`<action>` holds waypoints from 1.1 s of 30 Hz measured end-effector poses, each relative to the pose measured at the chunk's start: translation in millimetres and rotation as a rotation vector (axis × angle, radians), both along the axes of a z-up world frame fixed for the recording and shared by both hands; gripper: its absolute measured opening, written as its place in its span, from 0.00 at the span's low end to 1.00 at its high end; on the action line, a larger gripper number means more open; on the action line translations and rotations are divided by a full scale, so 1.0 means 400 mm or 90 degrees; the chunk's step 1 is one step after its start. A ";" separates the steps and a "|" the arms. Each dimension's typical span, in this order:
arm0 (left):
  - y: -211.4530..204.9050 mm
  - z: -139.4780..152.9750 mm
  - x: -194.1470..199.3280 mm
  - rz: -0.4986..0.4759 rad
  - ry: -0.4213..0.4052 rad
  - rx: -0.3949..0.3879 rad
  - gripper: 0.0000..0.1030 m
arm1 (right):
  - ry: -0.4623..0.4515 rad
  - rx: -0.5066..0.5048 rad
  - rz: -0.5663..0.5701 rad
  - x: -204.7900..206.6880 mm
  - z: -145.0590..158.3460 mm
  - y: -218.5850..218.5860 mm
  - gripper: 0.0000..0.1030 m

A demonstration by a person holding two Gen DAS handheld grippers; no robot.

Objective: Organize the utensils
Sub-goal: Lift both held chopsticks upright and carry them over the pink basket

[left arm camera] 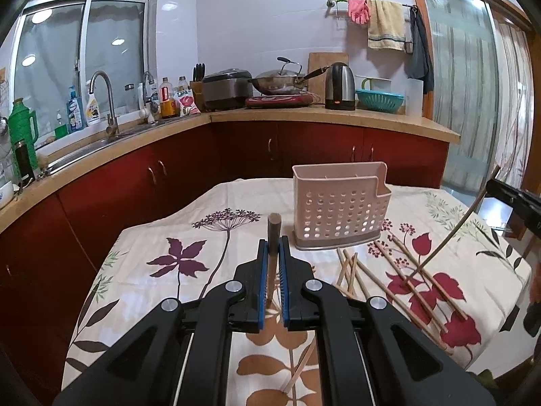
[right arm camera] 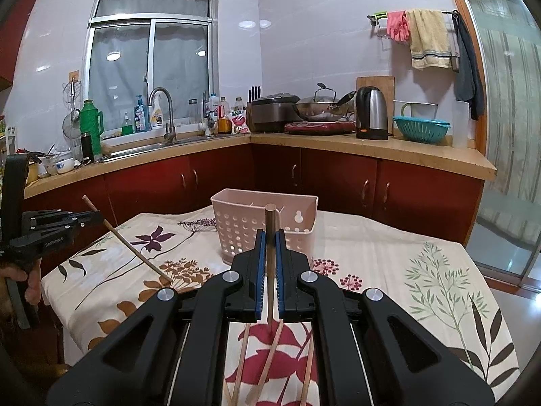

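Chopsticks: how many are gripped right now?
2. One chopstick in the left gripper, a second chopstick in the right gripper. Loose chopsticks lie on the table; the grippers may hide some.

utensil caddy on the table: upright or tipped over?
Upright. The pink perforated caddy stands on its base on the floral tablecloth, open top facing up in both views.

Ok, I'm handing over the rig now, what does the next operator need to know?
Left gripper: shut on one chopstick, lifted off the table.
Right gripper: shut on another chopstick, also lifted.
Holder: pink, perforated, upright on the floral tablecloth; no chopsticks visible in it.
Loose chopsticks: scattered in front of the holder.
Left: drop both held sticks into the holder, then collect the rest.
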State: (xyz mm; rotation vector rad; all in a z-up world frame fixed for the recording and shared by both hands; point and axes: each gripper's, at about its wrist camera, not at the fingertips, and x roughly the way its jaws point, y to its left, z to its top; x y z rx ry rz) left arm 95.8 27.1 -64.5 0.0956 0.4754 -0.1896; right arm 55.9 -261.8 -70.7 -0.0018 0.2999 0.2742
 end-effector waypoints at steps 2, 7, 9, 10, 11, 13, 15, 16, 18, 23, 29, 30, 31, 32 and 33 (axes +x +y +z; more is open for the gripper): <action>0.000 0.009 0.007 -0.001 -0.002 -0.001 0.07 | -0.003 0.000 0.000 0.006 0.005 0.001 0.06; -0.007 0.036 0.002 -0.006 -0.017 0.003 0.07 | -0.009 0.001 -0.002 0.015 0.013 0.000 0.06; -0.007 0.050 -0.001 -0.007 -0.024 0.001 0.07 | -0.011 0.003 -0.001 0.019 0.018 -0.001 0.06; -0.006 0.053 -0.001 -0.008 -0.027 0.000 0.07 | -0.013 0.004 0.000 0.020 0.021 0.000 0.06; -0.007 0.059 -0.002 -0.009 -0.030 -0.001 0.07 | -0.014 0.004 0.000 0.021 0.023 0.000 0.06; -0.009 0.067 -0.003 -0.008 -0.034 0.000 0.07 | -0.017 0.006 0.003 0.022 0.027 0.002 0.06; -0.010 0.073 -0.003 -0.006 -0.040 -0.001 0.07 | -0.018 0.009 0.005 0.024 0.032 0.002 0.06; -0.011 0.077 -0.002 -0.007 -0.042 -0.002 0.07 | -0.020 0.011 0.006 0.023 0.034 0.003 0.06; -0.014 0.090 0.001 -0.012 -0.048 -0.009 0.07 | -0.025 0.014 0.008 0.023 0.042 0.003 0.06; -0.025 0.139 0.008 -0.028 -0.078 -0.020 0.07 | -0.052 0.029 0.014 0.032 0.086 -0.003 0.06; -0.053 0.211 0.038 -0.050 -0.129 -0.030 0.07 | -0.109 0.037 0.019 0.067 0.160 -0.005 0.06; -0.061 0.224 0.051 -0.055 -0.139 -0.031 0.07 | -0.115 0.037 0.020 0.075 0.170 -0.004 0.06; -0.066 0.234 0.062 -0.059 -0.144 -0.034 0.07 | -0.123 0.037 0.021 0.085 0.182 -0.003 0.06; -0.071 0.241 0.071 -0.063 -0.149 -0.038 0.07 | -0.129 0.035 0.021 0.092 0.190 -0.002 0.06; -0.077 0.252 0.083 -0.068 -0.155 -0.042 0.07 | -0.136 0.033 0.021 0.105 0.201 -0.001 0.06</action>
